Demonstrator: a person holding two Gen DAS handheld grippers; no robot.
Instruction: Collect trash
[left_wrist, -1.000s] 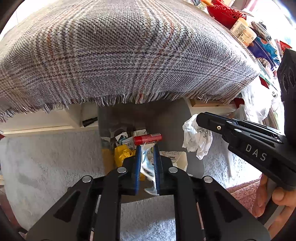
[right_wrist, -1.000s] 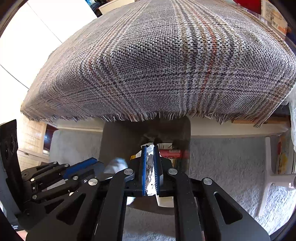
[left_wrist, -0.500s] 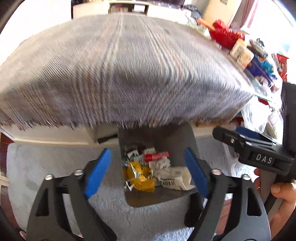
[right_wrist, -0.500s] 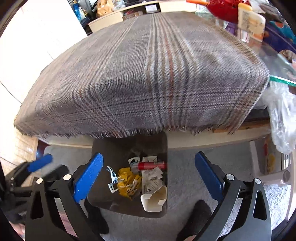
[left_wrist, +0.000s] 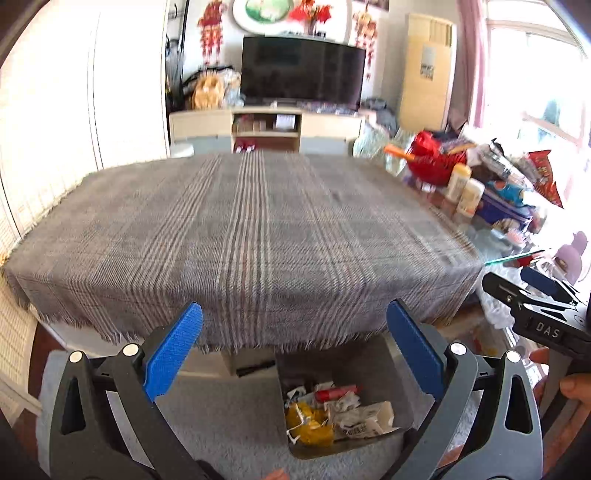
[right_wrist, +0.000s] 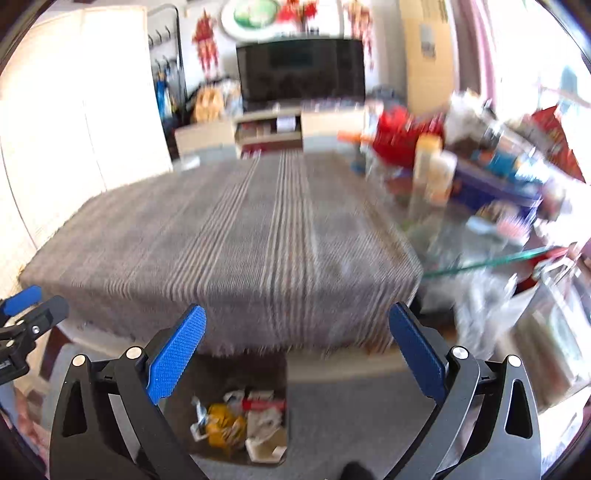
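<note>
The left gripper (left_wrist: 293, 350) is wide open and holds nothing. The right gripper (right_wrist: 297, 354) is wide open too, and it is empty. Both hang in the air near the front edge of the table, which is covered by a gray checked cloth (left_wrist: 240, 236).

The trash bin (left_wrist: 388, 365) sits on the gray carpet (left_wrist: 229, 421), just under the front edge of the table. Inside it lies the trash (left_wrist: 332, 413): a yellow wrapper, a red tube and crumpled white papers. Jars and bags crowd the right side of the table (left_wrist: 480, 177). The right view is blurry.
</note>
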